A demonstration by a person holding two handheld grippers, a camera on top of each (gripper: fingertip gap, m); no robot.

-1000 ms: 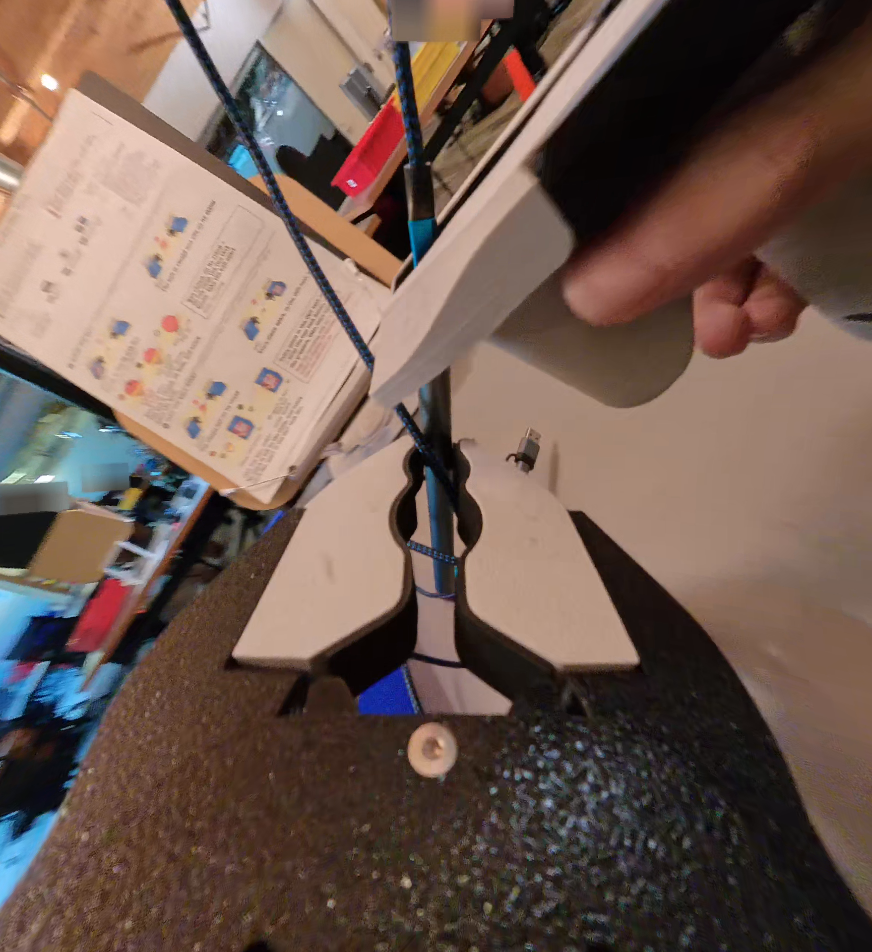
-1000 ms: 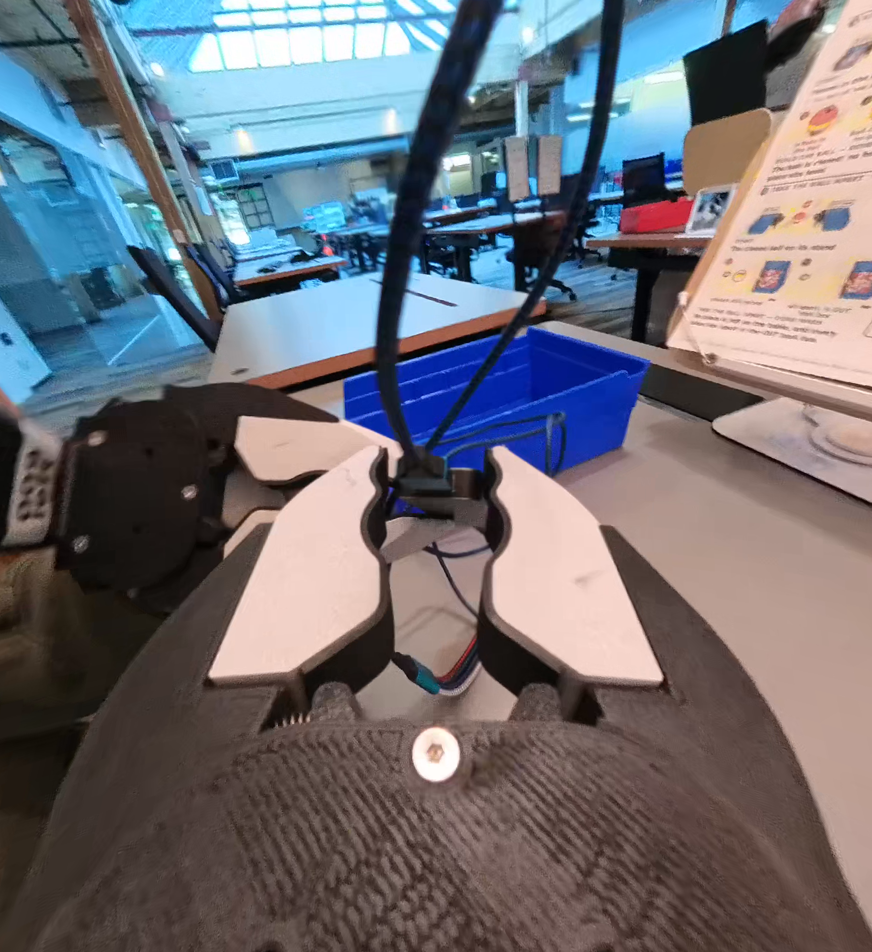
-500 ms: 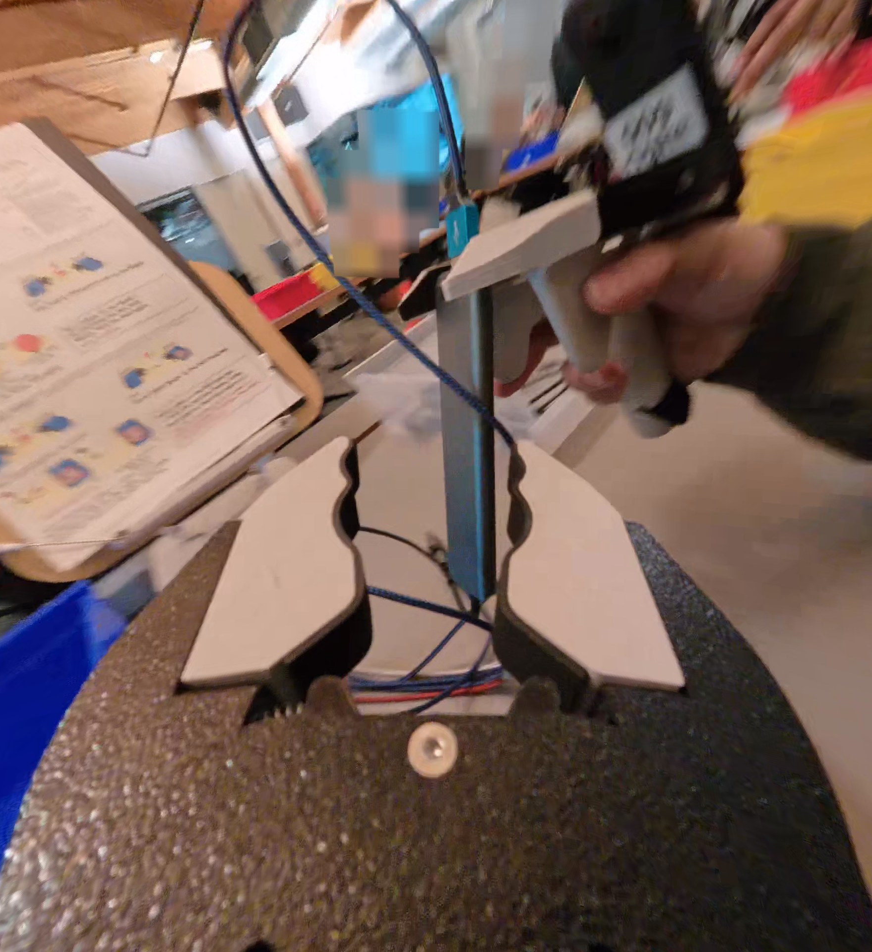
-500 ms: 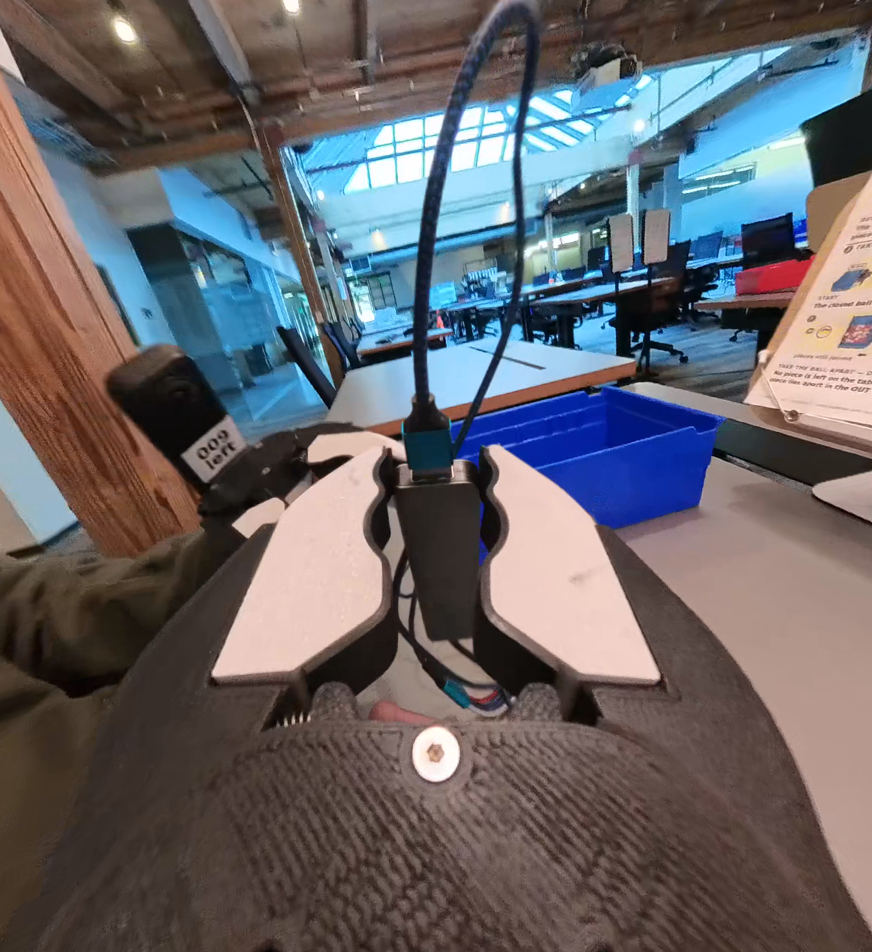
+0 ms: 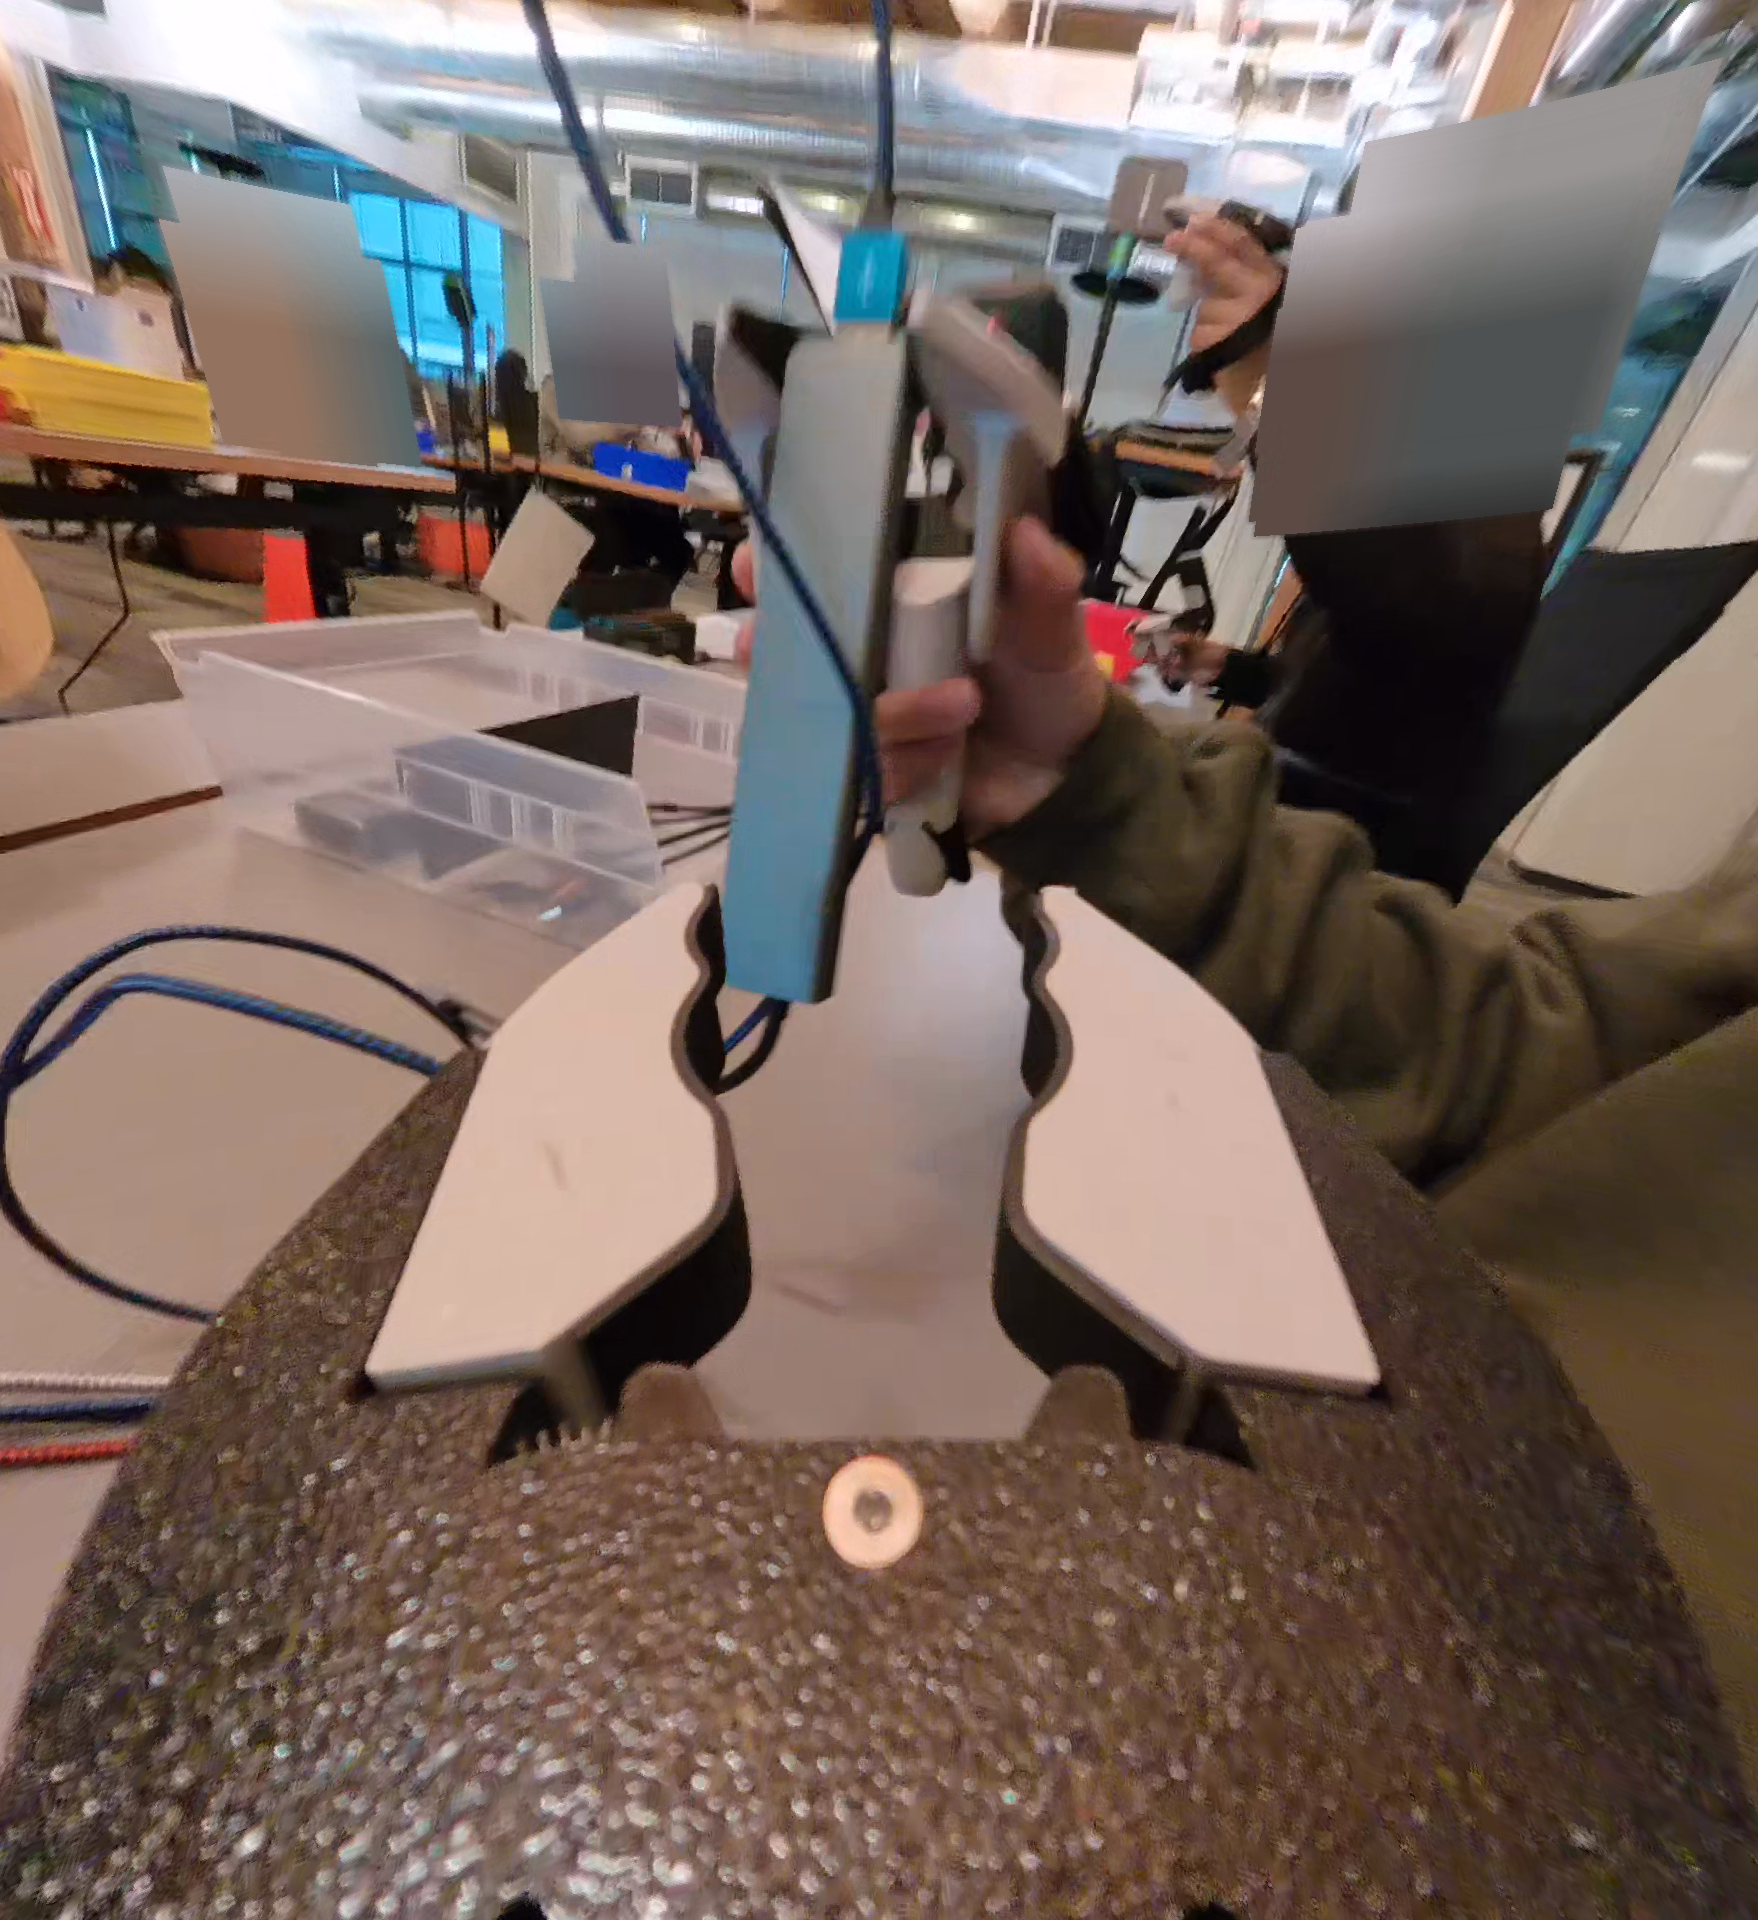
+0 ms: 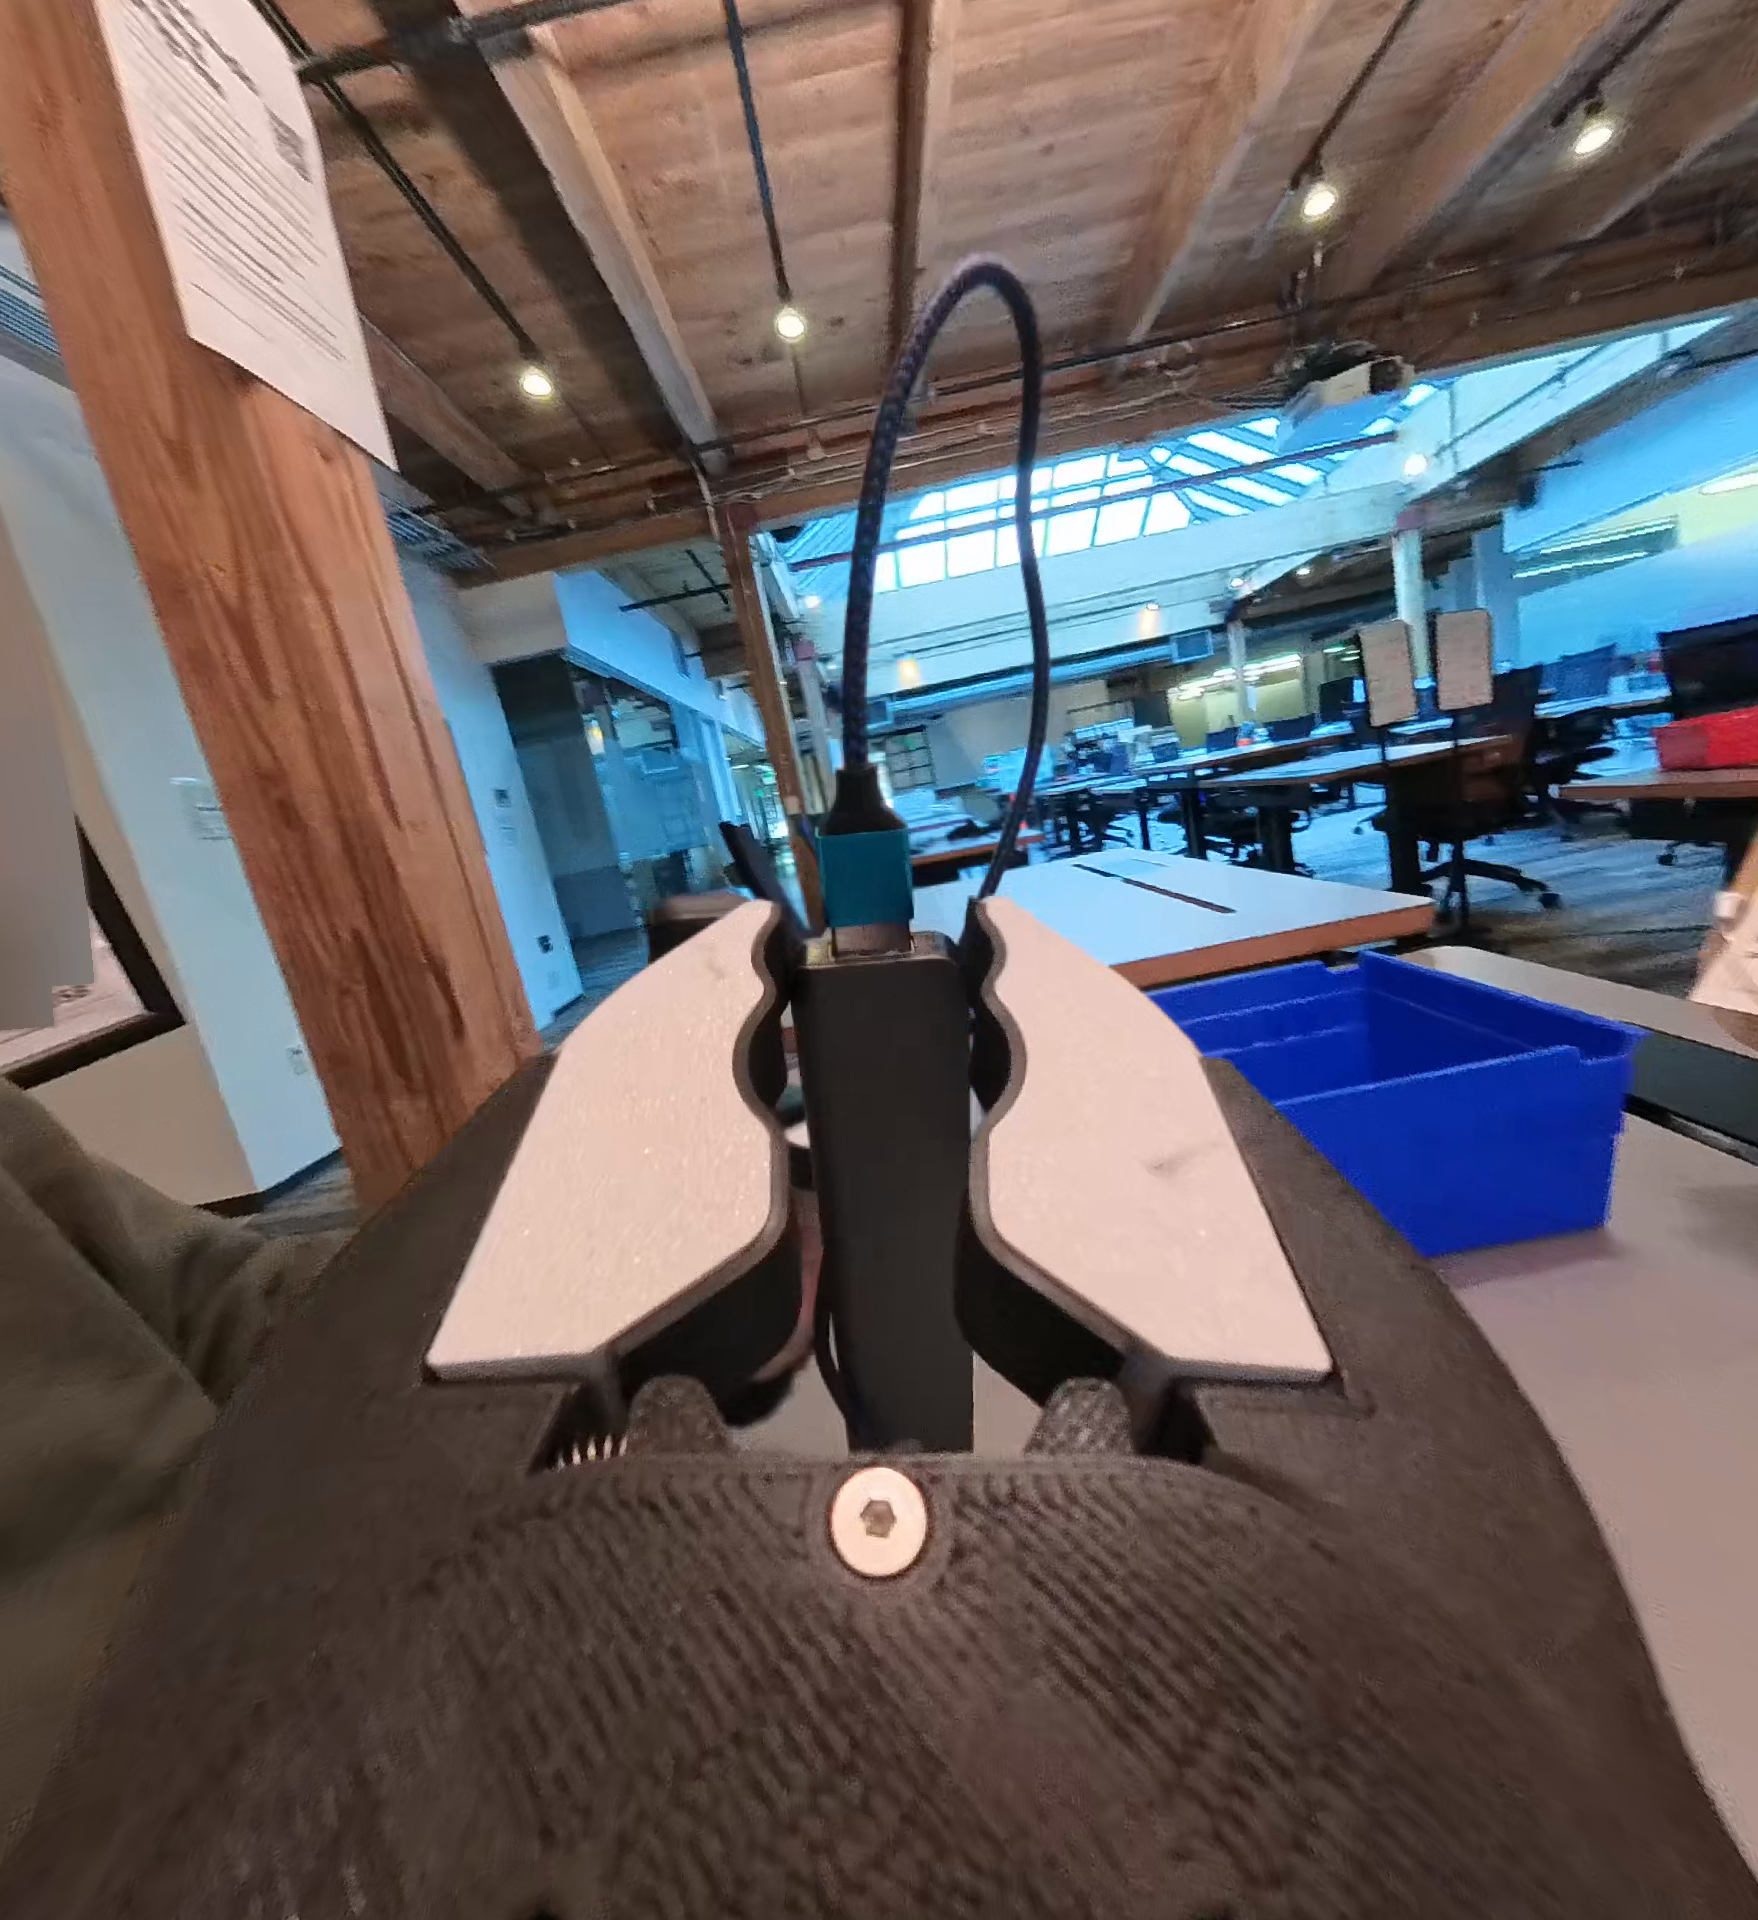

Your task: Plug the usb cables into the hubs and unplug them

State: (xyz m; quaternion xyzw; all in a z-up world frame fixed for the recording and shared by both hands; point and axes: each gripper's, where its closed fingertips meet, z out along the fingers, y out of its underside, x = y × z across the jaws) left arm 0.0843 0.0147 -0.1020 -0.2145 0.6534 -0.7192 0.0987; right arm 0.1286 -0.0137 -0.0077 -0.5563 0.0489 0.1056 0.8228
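My right gripper point(image 6: 875, 925) is shut on a dark slim hub point(image 6: 885, 1143) and holds it upright above the table. A teal USB plug point(image 6: 859, 883) sits in the hub's top end, and its blue braided cable point(image 6: 958, 312) loops overhead. In the left wrist view the hub point(image 5: 823, 675) looks grey-blue, with the teal plug point(image 5: 870, 275) on top, held by the right gripper point(image 5: 958, 395) in a hand with an olive sleeve. My left gripper point(image 5: 870, 925) is open and empty. The hub's lower end hangs just beyond the left fingertip point(image 5: 698, 935), not gripped.
The blue cable point(image 5: 127, 1039) loops on the grey table point(image 5: 179, 1143) at the left, with more cable ends point(image 5: 23, 1423) at the left edge. Clear plastic bins point(image 5: 418, 727) stand behind. A blue bin point(image 6: 1426, 1101) sits right of the right gripper, a wooden post point(image 6: 262, 623) to its left. Some 11 centimeters of space lies between my two pairs of fingers.
My left gripper has let go of the hub and opened wide. My right gripper has tilted upward with the hub, which is now held by it alone.
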